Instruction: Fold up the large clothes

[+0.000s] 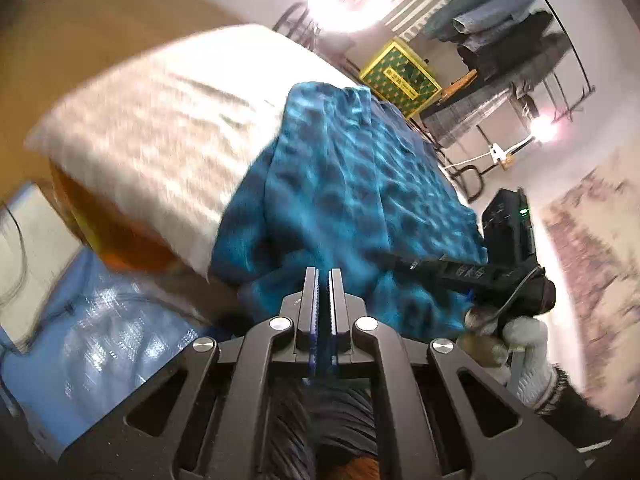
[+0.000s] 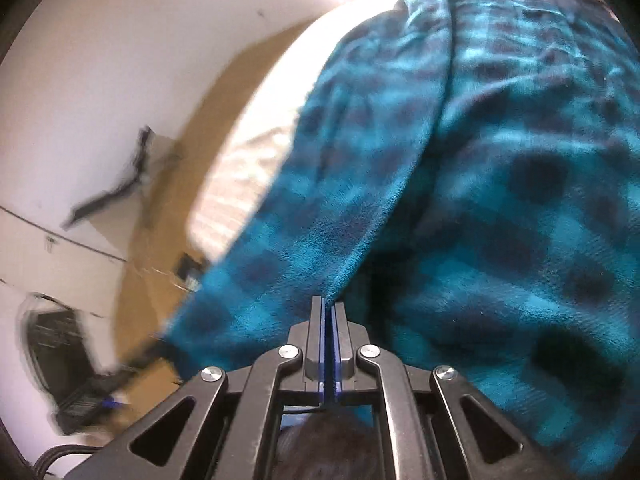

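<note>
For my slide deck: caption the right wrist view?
Right tool shut on teal plaid garment draped over the table.

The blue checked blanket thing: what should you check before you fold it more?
1. Right hand-held gripper shut on the blue checked garment: ok, a fold runs into its tips.
2. Left hand-held gripper shut: ok.
3. Left one holding cloth: cannot tell.
4. Garment lying on the white-covered table: ok.
5. Garment smooth: not ok, creased.
6. Space on the white cover for folding: ok.
</note>
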`<state>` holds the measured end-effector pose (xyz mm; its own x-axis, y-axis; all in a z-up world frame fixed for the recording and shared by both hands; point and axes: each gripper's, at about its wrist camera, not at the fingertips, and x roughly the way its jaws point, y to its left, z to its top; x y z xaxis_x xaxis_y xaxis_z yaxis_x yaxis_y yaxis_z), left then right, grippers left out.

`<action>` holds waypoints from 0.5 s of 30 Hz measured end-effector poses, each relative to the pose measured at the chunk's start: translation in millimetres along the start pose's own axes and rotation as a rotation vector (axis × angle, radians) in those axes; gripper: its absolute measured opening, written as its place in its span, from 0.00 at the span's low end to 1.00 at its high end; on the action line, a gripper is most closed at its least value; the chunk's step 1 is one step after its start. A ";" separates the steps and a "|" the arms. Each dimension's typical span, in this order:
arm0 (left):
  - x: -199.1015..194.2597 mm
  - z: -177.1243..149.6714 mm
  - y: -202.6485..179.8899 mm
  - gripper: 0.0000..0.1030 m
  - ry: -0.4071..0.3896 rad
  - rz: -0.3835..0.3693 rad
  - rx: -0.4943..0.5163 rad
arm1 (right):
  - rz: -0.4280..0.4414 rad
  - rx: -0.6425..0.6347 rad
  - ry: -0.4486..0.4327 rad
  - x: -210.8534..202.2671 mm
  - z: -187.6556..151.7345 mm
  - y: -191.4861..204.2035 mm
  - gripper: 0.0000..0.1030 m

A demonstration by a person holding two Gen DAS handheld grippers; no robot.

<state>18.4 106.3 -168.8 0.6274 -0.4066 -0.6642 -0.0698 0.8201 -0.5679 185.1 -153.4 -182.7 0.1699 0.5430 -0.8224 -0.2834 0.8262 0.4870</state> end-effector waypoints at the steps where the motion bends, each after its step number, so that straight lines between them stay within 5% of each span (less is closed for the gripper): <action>1: 7.0 -2.3 -2.4 0.02 0.013 0.001 0.030 | -0.024 -0.006 0.013 4.4 -1.6 -2.7 0.00; 5: 22.0 -8.6 23.5 0.03 0.092 -0.037 -0.108 | -0.093 -0.025 0.041 14.5 -6.6 -5.5 0.01; 6: 21.8 -10.3 34.0 0.10 0.086 -0.037 -0.143 | -0.108 -0.037 0.039 11.7 -6.8 -4.6 0.01; 9: 25.9 -16.7 58.9 0.54 0.082 -0.051 -0.197 | -0.157 -0.075 0.035 2.6 -6.3 -3.4 0.10; 11: 30.5 -19.5 75.7 0.55 0.080 -0.062 -0.250 | -0.138 -0.072 0.023 -5.5 -4.4 -4.2 0.29; 15: 41.8 -10.5 95.0 0.56 0.032 -0.033 -0.286 | -0.134 -0.101 -0.043 -30.9 1.3 4.8 0.35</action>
<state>29.9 162.9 -255.6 0.6084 -0.4471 -0.6557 -0.2688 0.6613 -0.7003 179.6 -166.0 -154.5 0.2522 0.4367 -0.8635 -0.3482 0.8736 0.3401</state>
